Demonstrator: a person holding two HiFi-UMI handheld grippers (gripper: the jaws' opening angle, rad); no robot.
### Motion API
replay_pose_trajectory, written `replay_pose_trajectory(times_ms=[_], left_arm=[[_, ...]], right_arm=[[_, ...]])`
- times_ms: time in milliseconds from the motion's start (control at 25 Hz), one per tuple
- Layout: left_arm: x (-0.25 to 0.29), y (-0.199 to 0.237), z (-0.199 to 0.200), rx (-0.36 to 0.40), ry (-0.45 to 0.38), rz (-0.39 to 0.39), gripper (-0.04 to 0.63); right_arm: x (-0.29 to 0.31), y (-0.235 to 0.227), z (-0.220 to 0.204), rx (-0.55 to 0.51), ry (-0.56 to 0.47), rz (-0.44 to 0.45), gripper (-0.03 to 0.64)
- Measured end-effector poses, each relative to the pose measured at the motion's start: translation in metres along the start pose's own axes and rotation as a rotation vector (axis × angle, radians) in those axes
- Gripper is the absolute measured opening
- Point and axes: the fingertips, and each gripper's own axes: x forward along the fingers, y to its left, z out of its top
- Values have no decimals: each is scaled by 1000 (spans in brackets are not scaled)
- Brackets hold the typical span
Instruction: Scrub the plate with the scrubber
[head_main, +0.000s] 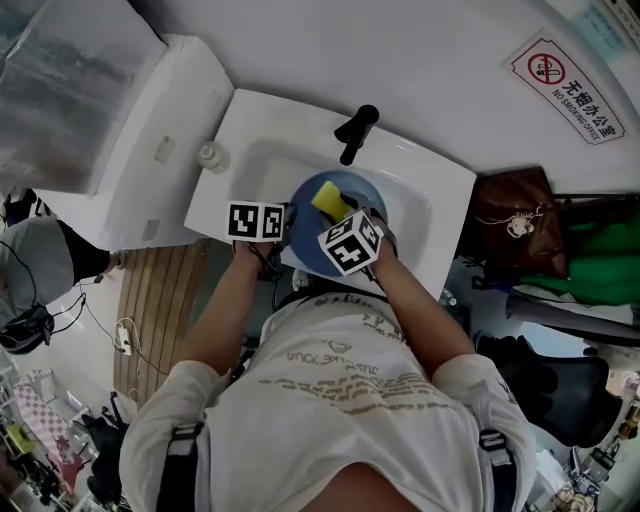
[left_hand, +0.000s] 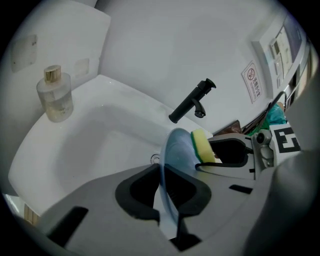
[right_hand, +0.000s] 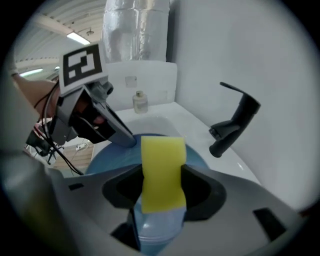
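Nearest, head view: person's pale printed shirt (head_main: 330, 400), both forearms reaching over a white sink (head_main: 250, 120).

Left claw (left_hand: 162, 192): nearly closed, pinching the rim of the blue plate (left_hand: 176, 150). That view shows the plate edge-on, tilted; the head view shows its round face over the basin. Whether it touches the basin, probably not, unclear.

Right claw (right_hand: 160, 187): clamped on the yellow scrubber (right_hand: 162, 170), which lies on the plate's face. Long axis runs along the claw, away from the person. A green layer against the plate shows only in the left gripper view.

Black faucet (head_main: 355, 130) beyond; glass bottle (left_hand: 55, 95) on the sink's left corner.
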Motion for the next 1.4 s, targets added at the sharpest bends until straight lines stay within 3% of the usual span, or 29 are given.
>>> replay_pose_trajectory(times_ms=[200, 400, 560, 960, 1160, 1400], left_arm=[[-7, -9, 5, 54, -17, -23, 40], [-16, -19, 14, 163, -37, -13, 40], [-18, -16, 17, 181, -41, -23, 40], [-18, -23, 18, 227, -64, -21, 40], [-20, -25, 20, 247, -71, -15, 40], [-20, -28, 22, 240, -80, -32, 40]], right_arm=[[18, 9, 3, -61, 84, 14, 224], [24, 8, 8, -69, 117, 6, 225], [25, 7, 12, -64, 115, 14, 227], [20, -4, 9, -1, 122, 16, 235], [15, -17, 9, 102, 102, 18, 235], [17, -17, 4, 198, 41, 101, 268]])
